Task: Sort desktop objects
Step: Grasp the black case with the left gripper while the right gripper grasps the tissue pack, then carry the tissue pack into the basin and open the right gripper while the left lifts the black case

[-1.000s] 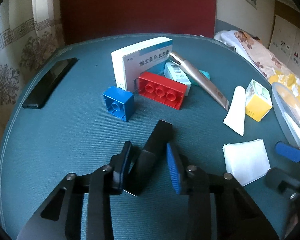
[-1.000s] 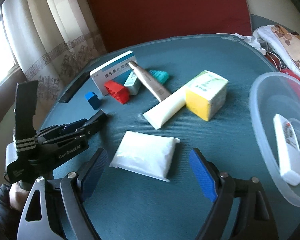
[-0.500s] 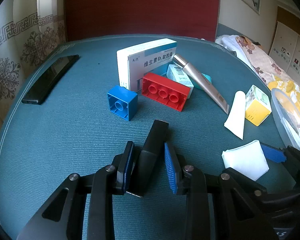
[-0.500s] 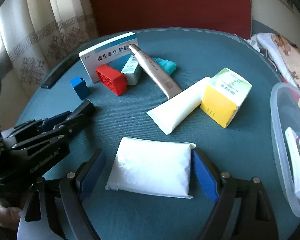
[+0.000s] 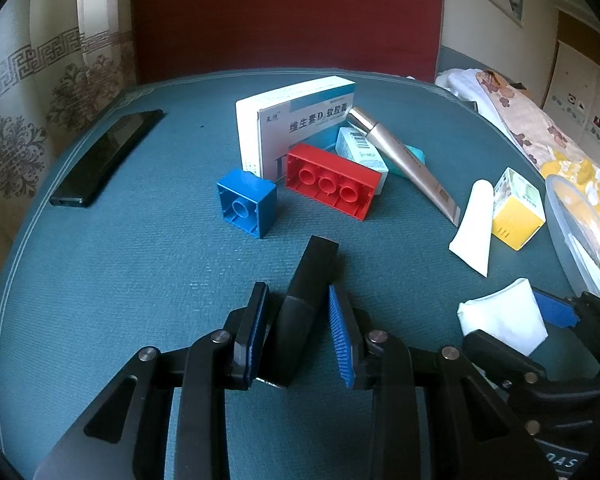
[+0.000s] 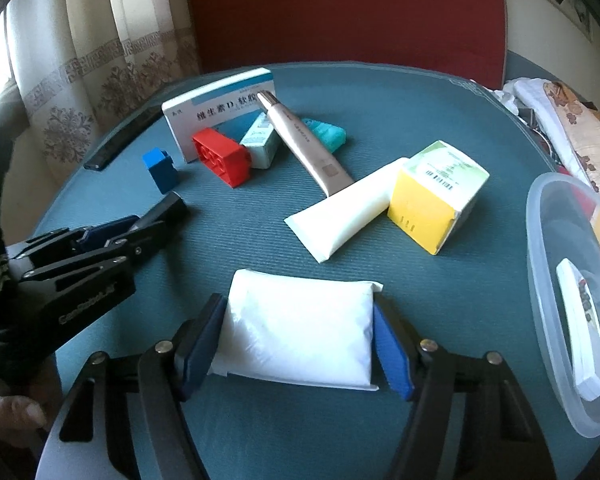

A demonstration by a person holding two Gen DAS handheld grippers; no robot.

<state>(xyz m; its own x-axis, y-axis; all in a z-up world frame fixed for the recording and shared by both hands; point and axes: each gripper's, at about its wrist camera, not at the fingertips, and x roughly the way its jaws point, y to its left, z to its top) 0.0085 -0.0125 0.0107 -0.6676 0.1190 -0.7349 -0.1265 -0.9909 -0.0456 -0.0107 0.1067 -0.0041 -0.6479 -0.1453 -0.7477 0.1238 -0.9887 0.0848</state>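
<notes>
My left gripper [image 5: 300, 332] is shut on a black bar-shaped object [image 5: 306, 304] low over the blue table. It shows from the side in the right wrist view [image 6: 140, 226]. My right gripper [image 6: 296, 344] straddles a white soft packet [image 6: 300, 332], its blue pads touching both ends. The packet also shows in the left wrist view [image 5: 504, 320]. Ahead lie a blue brick [image 5: 246, 206], a red brick [image 5: 332, 186], a white medicine box [image 5: 296, 120], a metallic tube [image 6: 304, 140], a white tube [image 6: 348, 214] and a yellow-green box [image 6: 436, 194].
A clear plastic tub [image 6: 540, 280] holding small items stands at the right table edge. A black phone-like slab [image 5: 104, 156] lies at the far left. A small teal box [image 6: 260, 142] and a teal block [image 6: 328, 134] sit by the metallic tube. Cloth lies off the right side.
My right gripper has moved forward and narrowed around the white packet, from wide open to pads touching its ends. My left gripper has closed onto the black object.
</notes>
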